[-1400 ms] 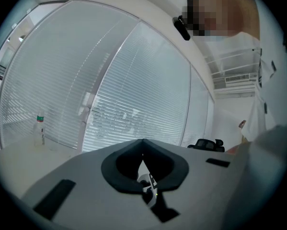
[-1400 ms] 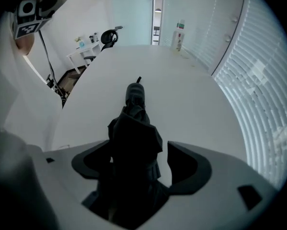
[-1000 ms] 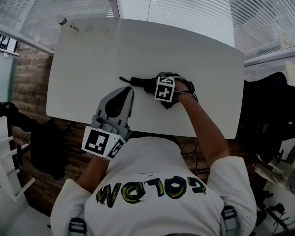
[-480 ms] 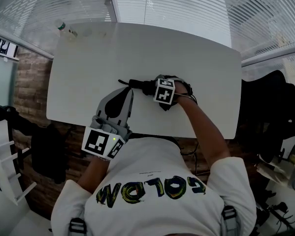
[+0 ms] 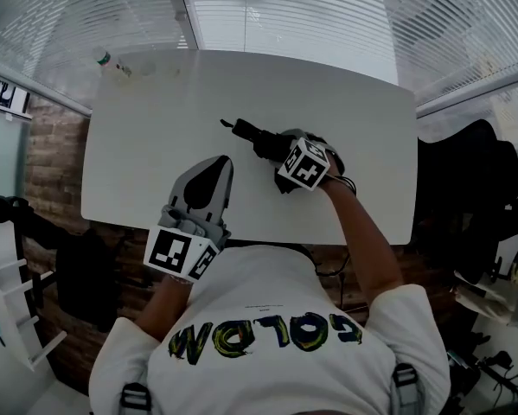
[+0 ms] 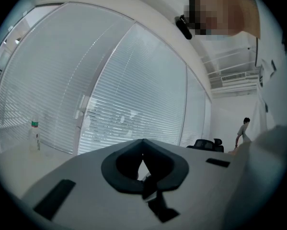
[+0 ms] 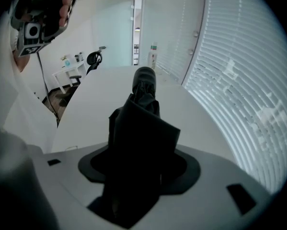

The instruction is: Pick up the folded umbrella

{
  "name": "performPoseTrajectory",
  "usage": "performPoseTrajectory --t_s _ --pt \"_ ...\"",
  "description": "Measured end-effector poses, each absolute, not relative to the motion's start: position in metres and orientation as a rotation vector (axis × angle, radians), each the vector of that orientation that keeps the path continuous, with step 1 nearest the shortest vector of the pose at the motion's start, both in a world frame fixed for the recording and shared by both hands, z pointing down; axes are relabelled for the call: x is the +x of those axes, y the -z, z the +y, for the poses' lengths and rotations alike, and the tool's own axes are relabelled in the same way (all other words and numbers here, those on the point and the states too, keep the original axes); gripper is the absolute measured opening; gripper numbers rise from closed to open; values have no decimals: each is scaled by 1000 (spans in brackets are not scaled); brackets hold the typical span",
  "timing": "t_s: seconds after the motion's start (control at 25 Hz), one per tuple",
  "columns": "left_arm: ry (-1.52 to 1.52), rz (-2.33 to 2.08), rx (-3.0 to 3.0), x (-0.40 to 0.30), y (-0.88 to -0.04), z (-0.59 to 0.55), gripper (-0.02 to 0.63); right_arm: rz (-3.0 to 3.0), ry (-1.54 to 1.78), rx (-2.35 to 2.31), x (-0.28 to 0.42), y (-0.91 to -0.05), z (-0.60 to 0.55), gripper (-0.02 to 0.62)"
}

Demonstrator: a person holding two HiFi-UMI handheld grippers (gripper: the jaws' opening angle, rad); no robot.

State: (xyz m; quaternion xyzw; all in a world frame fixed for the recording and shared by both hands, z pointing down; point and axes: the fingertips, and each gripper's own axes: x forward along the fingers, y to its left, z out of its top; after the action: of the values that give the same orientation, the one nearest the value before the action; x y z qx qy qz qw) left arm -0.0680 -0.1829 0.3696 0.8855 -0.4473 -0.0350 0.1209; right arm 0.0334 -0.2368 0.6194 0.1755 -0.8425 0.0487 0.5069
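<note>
The folded umbrella [image 5: 257, 137] is black and slim, and its tip points toward the table's far left. My right gripper [image 5: 282, 151] is shut on its thick end and holds it tilted above the white table [image 5: 345, 93]. In the right gripper view the umbrella [image 7: 144, 110] fills the space between the jaws and juts out ahead over the tabletop. My left gripper [image 5: 209, 173] hovers level near the table's front edge, left of the umbrella, shut and holding nothing. In the left gripper view its jaws [image 6: 142, 153] meet at the tips.
A clear bottle [image 5: 112, 63] stands at the table's far left corner, also seen as a bottle [image 7: 154, 54] in the right gripper view. Window blinds [image 5: 284, 7] run behind the table. A black office chair [image 5: 475, 171] stands to the right.
My right gripper closed on the umbrella and lifted it off the table, swinging its tip toward the far left. The left gripper stayed in place.
</note>
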Motion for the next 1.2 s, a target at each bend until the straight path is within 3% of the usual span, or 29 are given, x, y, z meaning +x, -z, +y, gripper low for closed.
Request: performPoseTrajectory --t_s 0.6,1.2 --pt "112 -1261 2650 -43 -354 -188 8 -2386 -234 892 64 -505 -250 252" --pt "141 -1253 2672 -33 -342 -202 8 -2675 -149 1241 85 -383 -230 252"
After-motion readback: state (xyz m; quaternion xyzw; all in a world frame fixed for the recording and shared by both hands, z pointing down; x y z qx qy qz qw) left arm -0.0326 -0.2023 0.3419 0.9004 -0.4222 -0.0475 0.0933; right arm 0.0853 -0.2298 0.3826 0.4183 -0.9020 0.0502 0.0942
